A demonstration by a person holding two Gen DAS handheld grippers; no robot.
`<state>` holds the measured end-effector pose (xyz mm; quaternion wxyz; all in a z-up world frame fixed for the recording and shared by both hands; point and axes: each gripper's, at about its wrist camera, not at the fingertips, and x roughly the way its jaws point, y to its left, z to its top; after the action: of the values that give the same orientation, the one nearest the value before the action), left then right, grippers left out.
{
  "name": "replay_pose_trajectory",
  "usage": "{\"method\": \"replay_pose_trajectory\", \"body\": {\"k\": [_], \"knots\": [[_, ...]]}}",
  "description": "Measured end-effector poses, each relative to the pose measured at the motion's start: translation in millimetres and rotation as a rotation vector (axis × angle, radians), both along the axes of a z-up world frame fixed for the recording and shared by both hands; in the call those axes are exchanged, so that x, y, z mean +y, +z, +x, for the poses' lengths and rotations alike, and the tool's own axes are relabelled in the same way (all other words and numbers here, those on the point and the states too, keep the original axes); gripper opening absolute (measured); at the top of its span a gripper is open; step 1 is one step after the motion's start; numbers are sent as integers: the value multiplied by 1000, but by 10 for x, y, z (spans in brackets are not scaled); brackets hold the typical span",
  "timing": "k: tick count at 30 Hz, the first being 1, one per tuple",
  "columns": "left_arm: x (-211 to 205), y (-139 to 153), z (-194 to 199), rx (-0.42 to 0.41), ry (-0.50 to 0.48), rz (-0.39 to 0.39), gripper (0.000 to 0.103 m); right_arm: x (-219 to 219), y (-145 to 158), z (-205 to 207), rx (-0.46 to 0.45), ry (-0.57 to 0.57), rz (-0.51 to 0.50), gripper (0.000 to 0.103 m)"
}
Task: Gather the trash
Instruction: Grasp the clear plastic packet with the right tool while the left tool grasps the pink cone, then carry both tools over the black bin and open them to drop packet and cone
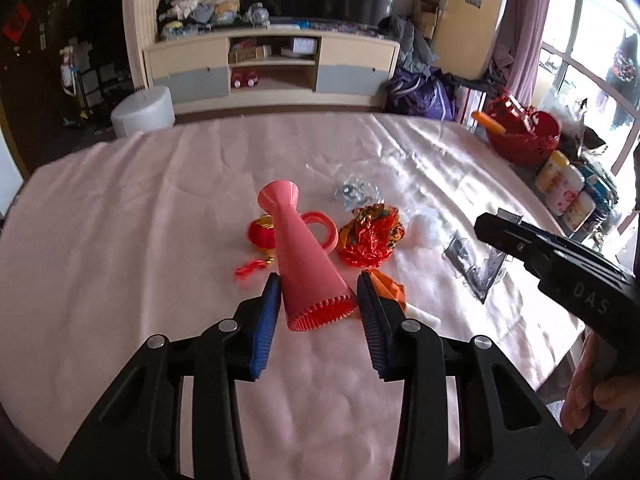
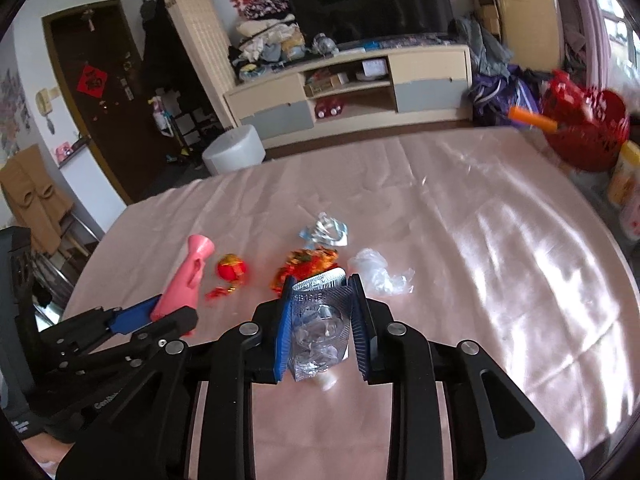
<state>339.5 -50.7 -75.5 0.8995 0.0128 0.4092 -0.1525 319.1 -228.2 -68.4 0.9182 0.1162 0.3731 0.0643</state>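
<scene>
A pink plastic dustpan-like scoop point(image 1: 304, 256) lies on the pink tablecloth between the blue pads of my left gripper point(image 1: 316, 292), whose jaws stand open around its ribbed wide end. My right gripper point(image 2: 320, 296) is shut on a silver blister pack point(image 2: 320, 320) and holds it above the cloth. A crumpled red-orange wrapper point(image 1: 370, 240), a silver foil scrap point(image 1: 356, 194), a clear plastic wad point(image 2: 378, 272) and a small red lantern ornament point(image 1: 260, 234) lie just beyond. The scoop also shows in the right wrist view point(image 2: 186, 276).
A red basket point(image 1: 524, 136) with an orange stick stands at the table's far right, with several bottles point(image 1: 560, 184) beside it. A white stool point(image 1: 142, 110) and a TV cabinet point(image 1: 272, 68) stand beyond the table. An orange scrap point(image 1: 390, 290) lies by my left gripper.
</scene>
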Motion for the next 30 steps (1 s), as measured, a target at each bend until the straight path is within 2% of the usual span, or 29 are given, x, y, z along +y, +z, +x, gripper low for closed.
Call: {"method": "replay_pose_trajectory", "body": {"k": [7, 15, 18, 24, 30], "knots": [[219, 318, -739, -42, 10, -13, 37, 229, 365, -651, -32, 37, -80, 27], [333, 191, -1536, 1, 5, -15, 37, 317, 308, -1425, -3, 66, -105, 27], [317, 70, -1743, 25, -12, -12, 37, 313, 192, -1644, 15, 60, -104, 27], [215, -219, -2083, 60, -61, 5, 37, 384, -256, -1936, 83, 75, -93, 27], [185, -669, -2278, 124, -65, -37, 37, 424, -769, -2017, 158, 84, -48, 27]]}}
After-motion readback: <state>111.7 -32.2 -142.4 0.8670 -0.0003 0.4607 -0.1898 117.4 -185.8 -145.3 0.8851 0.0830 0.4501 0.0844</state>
